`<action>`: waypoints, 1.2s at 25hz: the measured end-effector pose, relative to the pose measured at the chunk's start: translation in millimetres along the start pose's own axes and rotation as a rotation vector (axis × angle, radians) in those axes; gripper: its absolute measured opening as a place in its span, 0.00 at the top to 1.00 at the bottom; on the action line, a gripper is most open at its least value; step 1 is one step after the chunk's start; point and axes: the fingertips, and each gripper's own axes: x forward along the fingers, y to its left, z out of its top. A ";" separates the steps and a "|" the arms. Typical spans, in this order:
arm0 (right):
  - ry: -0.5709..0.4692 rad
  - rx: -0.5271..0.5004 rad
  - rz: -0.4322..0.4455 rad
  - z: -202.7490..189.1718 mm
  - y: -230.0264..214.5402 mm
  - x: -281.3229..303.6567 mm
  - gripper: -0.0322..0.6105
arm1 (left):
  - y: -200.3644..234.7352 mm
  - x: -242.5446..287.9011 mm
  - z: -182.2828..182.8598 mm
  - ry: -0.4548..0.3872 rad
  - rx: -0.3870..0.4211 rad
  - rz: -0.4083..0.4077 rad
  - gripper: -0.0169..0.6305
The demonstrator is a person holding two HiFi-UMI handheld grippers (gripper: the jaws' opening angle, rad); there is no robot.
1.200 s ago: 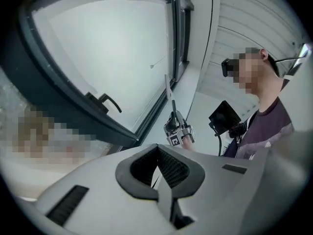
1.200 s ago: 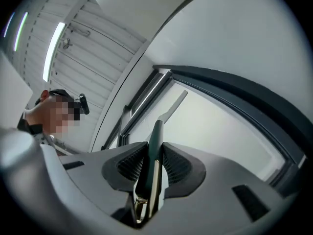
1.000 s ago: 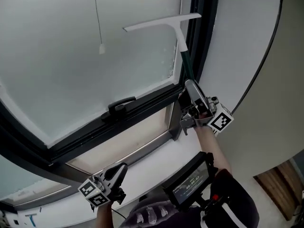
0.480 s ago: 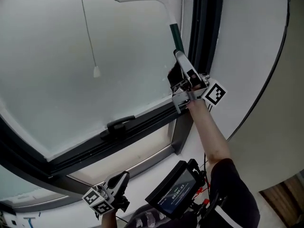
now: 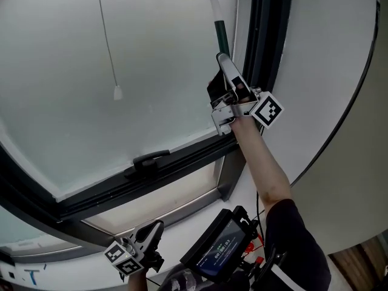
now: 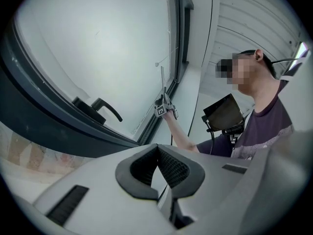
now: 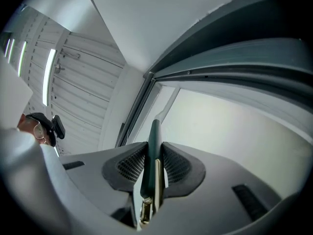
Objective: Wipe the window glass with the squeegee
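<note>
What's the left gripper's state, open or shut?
Shut and empty. In the left gripper view, the left gripper shows its jaws meeting at the tips with nothing between them.

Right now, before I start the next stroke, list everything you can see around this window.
window glass: one, frosted pale grey, fills the head view's upper left
window frame: one, dark grey, round the glass
window handle: one, black, on the frame's bottom rail
pull cord: one, thin with a white end, hanging in front of the glass
squeegee: one, white blade and dark green handle, blade at the top of the glass near the right frame
sill: one, white, below the frame
wall: white, right of the window
screen device: one, black, at the person's chest
right gripper: grey, raised, shut on the squeegee's handle
left gripper: grey, low by the sill, shut and empty
right arm: bare, reaching up
</note>
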 end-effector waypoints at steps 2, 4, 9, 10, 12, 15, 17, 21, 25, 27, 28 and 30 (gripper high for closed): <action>0.004 0.014 0.000 -1.0 -1.4 -0.4 0.82 | -1.7 -0.8 0.7 -0.004 0.003 0.001 0.97; 0.003 0.039 0.005 -1.4 -2.2 -0.3 0.82 | -1.3 -1.3 1.6 -0.004 0.002 0.004 0.97; 0.011 0.088 0.011 -5.2 0.4 2.5 0.82 | -1.3 -4.8 1.6 0.002 -0.008 0.008 0.97; 0.018 0.090 0.008 -5.7 -0.4 2.3 0.82 | -1.3 -5.5 2.0 0.002 -0.008 0.008 0.97; 0.030 0.097 0.000 -6.3 -1.9 1.8 0.81 | -0.5 -7.1 3.4 0.001 -0.007 0.010 0.97; 0.045 0.108 -0.013 -7.7 -2.8 0.9 0.81 | 2.4 -9.6 1.4 0.015 -0.005 0.018 0.97; 0.055 0.114 -0.020 -9.8 -3.1 0.5 0.81 | 0.7 -9.2 -0.1 0.021 -0.007 0.016 0.97; 0.069 0.129 -0.041 -11.5 0.8 1.0 0.81 | -10.3 -10.1 6.0 0.026 -0.018 0.006 0.97; 0.079 0.138 -0.049 -10.1 9.6 -1.6 0.81 | -16.6 -14.0 8.9 0.024 -0.016 0.014 0.97; 0.079 0.146 -0.051 -14.3 5.1 -10.9 0.81 | -11.0 -16.7 -0.4 0.044 -0.002 0.025 0.97; 0.078 0.152 -0.054 -17.6 1.0 -16.8 0.81 | -10.8 -14.7 -1.4 0.038 -0.009 0.025 0.96; 0.076 0.166 -0.058 -24.2 -5.5 -27.4 0.81 | -13.5 -8.8 0.3 0.012 -0.029 0.016 0.96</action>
